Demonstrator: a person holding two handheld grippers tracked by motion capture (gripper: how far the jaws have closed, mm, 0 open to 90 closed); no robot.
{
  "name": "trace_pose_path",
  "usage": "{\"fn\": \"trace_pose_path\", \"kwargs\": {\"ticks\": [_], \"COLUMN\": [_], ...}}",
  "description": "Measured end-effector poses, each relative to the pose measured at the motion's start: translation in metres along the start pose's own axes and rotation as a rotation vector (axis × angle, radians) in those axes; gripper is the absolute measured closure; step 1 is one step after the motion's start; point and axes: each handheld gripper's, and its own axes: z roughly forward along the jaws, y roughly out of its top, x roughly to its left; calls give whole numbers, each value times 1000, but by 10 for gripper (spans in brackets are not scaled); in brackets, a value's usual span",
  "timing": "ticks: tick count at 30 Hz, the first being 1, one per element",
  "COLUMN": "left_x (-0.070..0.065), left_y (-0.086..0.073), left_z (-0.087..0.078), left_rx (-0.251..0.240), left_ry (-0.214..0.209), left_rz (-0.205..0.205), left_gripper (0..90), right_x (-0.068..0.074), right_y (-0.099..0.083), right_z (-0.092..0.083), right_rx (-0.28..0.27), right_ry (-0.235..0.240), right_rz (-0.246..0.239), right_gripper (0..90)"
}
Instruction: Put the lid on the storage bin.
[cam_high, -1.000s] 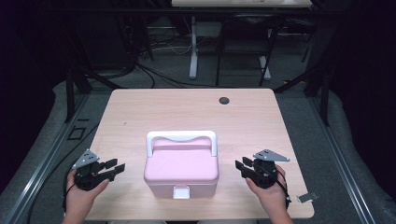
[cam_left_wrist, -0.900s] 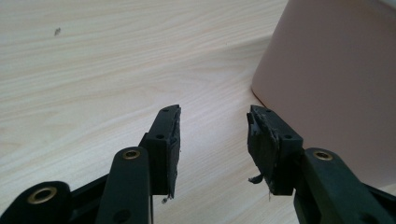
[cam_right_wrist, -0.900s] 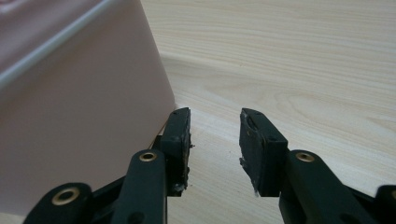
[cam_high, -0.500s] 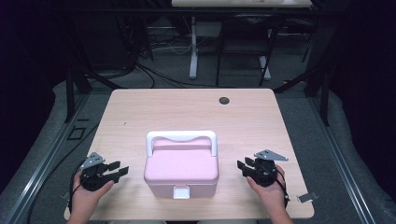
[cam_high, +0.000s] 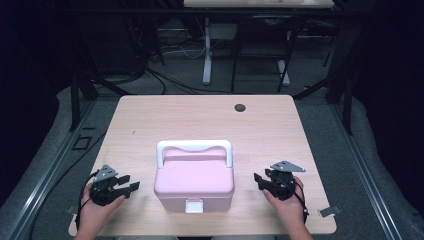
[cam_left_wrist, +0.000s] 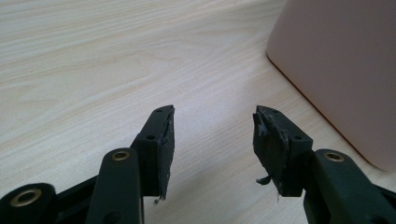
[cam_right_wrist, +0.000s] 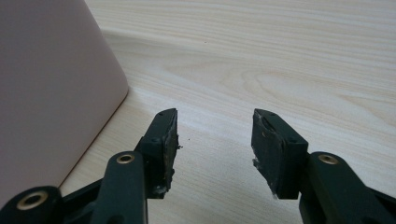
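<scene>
With the pink box (cam_high: 194, 181) centred at the worktop's (cam_high: 200, 117) near edge, both claws, left claw (cam_high: 131, 186) and right claw (cam_high: 258, 180), have just been opening, empty: approach its sides level and symmetrically.

Lab-type recording station: pale wood-grain table (cam_high: 200, 120) with a round cable port (cam_high: 240, 107) well beyond the tongs, black metal frame posts (cam_high: 80, 85) either side, grey carpeted floor (cam_high: 45, 150), loose cables (cam_high: 170, 82) and a white desk leg (cam_high: 207, 55) in the dark behind.
</scene>
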Motion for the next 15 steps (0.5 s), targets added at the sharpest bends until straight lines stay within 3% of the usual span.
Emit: {"fn": "trace_pose_path", "kwargs": {"ticks": [6,11,15], "left_x": [1,1,0], "left_y": [0,1,5], "left_z": [1,-1,-3], "left_rx": [10,2,-15], "left_ry": [7,-19,-44], "left_rz": [-6,-10,-7], "left_gripper": [481,487,499], "right_x": [2,1,1], "right_y": [0,0,0], "right_z": [2,3,3], "right_rx": [3,7,-12], "right_ry": [-12,-5,-5], "right_rz": [-26,-33,-81], "right_gripper": [487,469,451]}}
